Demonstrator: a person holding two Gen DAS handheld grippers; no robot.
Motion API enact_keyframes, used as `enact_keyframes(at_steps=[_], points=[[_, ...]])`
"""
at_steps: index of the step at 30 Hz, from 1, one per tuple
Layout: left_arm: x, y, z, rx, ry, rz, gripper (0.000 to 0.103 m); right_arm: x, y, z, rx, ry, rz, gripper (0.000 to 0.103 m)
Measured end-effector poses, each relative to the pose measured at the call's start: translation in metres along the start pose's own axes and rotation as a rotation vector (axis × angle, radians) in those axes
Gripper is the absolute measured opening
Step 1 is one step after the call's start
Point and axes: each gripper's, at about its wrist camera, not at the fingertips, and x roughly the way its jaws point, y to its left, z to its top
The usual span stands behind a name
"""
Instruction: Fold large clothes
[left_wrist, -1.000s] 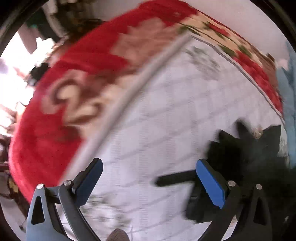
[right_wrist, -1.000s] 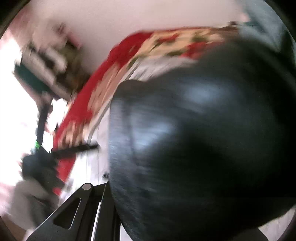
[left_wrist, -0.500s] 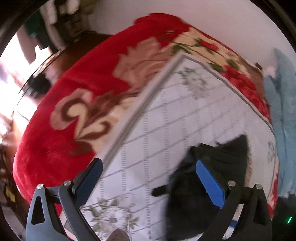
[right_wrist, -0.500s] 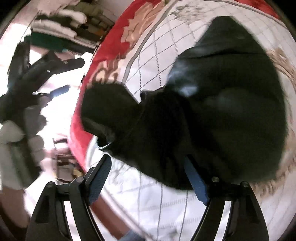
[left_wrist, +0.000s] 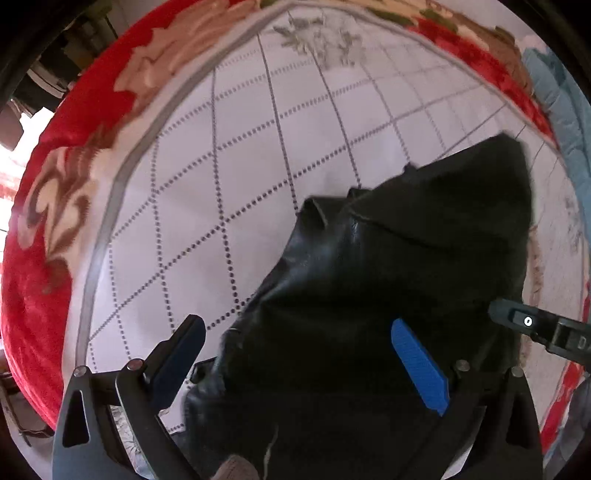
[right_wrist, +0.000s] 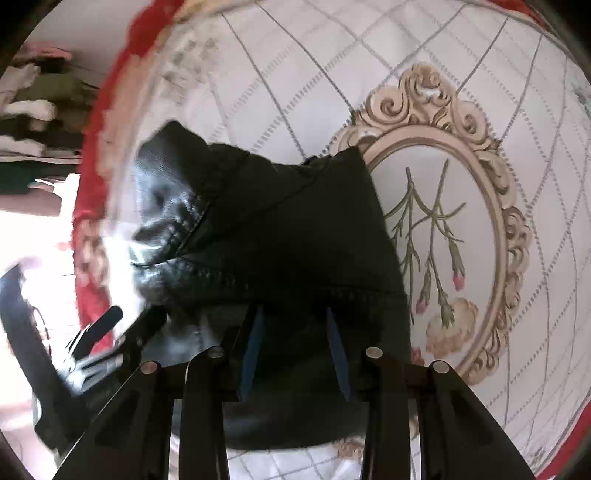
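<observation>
- A black leather-like garment (left_wrist: 388, 280) is seen lying in a loose heap on the white quilted cover (left_wrist: 258, 155) of a bed, toward five o'clock in the left wrist view.
- In the right wrist view the same garment is spread from nine o'clock to the centre, its edge overlapping the ornate oval motif (right_wrist: 476, 221) printed on the cover.
- The left tongs (left_wrist: 295, 354) are held wide apart above the heap; nothing is gripped, though the garment lies between and beneath the blue pads.
- The right tongs (right_wrist: 295, 350) are closing, with a bunch of the garment between the blades; whether the pads already press on it cannot be told.
- A red floral blanket (left_wrist: 48, 206) is seen framing the cover from seven to eleven o'clock.
- No neat fold is visible yet: the garment is judged still crumpled, so spreading flat and every fold appear to remain.
</observation>
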Motion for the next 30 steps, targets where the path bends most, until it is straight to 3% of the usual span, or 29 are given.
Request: enact_keyframes(at_steps=[4, 9, 17, 20, 22, 25, 27, 28, 30], points=[[0.015, 0.0, -0.001, 0.012, 0.036, 0.01, 0.103, 0.025, 0.001, 0.007, 0.011, 0.04, -0.046, 0.038], [0.01, 0.004, 0.0, -0.007, 0.037, -0.009, 0.103, 0.016, 0.007, 0.018, 0.004, 0.103, -0.077, 0.038], [-0.02, 0.018, 0.01, -0.024, -0.045, -0.01, 0.103, -0.06, 0.019, 0.036, 0.001, -0.106, 0.119, 0.038], [-0.007, 0.025, 0.017, -0.041, -0.033, 0.005, 0.103, -0.029, 0.03, 0.063, -0.032, -0.087, 0.08, 0.038], [0.006, 0.028, 0.019, -0.046, -0.015, 0.012, 0.103, 0.0, 0.042, 0.078, -0.07, -0.059, 0.001, 0.035], [0.016, 0.035, 0.025, -0.078, 0.007, -0.022, 0.103, 0.013, 0.051, 0.091, -0.102, -0.037, -0.051, 0.035], [0.009, 0.041, 0.024, -0.086, 0.001, -0.03, 0.103, 0.0, 0.049, 0.095, -0.091, -0.003, -0.015, 0.037], [-0.001, 0.045, 0.02, -0.083, -0.018, -0.024, 0.103, -0.014, 0.043, 0.094, -0.088, -0.006, 0.045, 0.04], [-0.019, 0.056, 0.01, -0.095, -0.044, -0.023, 0.103, -0.045, 0.024, 0.084, -0.077, -0.048, 0.163, 0.057]])
